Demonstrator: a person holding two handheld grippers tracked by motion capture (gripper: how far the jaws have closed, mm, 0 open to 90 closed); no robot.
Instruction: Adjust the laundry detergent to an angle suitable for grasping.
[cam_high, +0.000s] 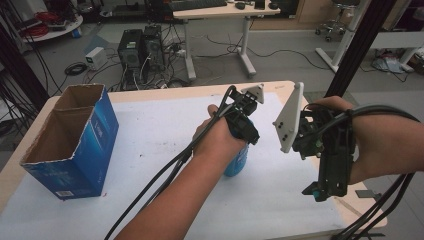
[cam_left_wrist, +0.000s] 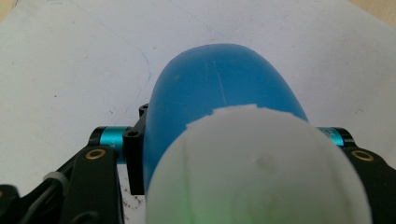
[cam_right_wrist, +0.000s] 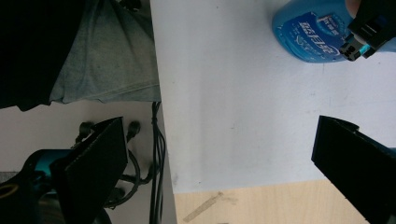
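A blue plastic bottle (cam_high: 236, 164) with a white cap (cam_left_wrist: 257, 172) stands upright on the white sheet near the table's middle. My left gripper (cam_high: 243, 145) comes down on it from above and is shut on the blue bottle (cam_left_wrist: 219, 88), one black jaw pressed on each side. In the right gripper view the bottle's printed label (cam_right_wrist: 308, 32) sits at the top right, with the left gripper (cam_right_wrist: 362, 39) clamped on it. My right gripper (cam_high: 316, 192) hangs over the table's near right edge, well to the right of the bottle. It (cam_right_wrist: 219, 163) is open with nothing between its jaws.
An open blue cardboard box (cam_high: 75, 140) stands at the table's left. A white sheet (cam_high: 150, 150) covers most of the wooden tabletop. The sheet's edge, a strip of tape (cam_right_wrist: 203, 206) and trailing cables (cam_right_wrist: 156, 154) lie below the right gripper. Desks and computers stand beyond the table.
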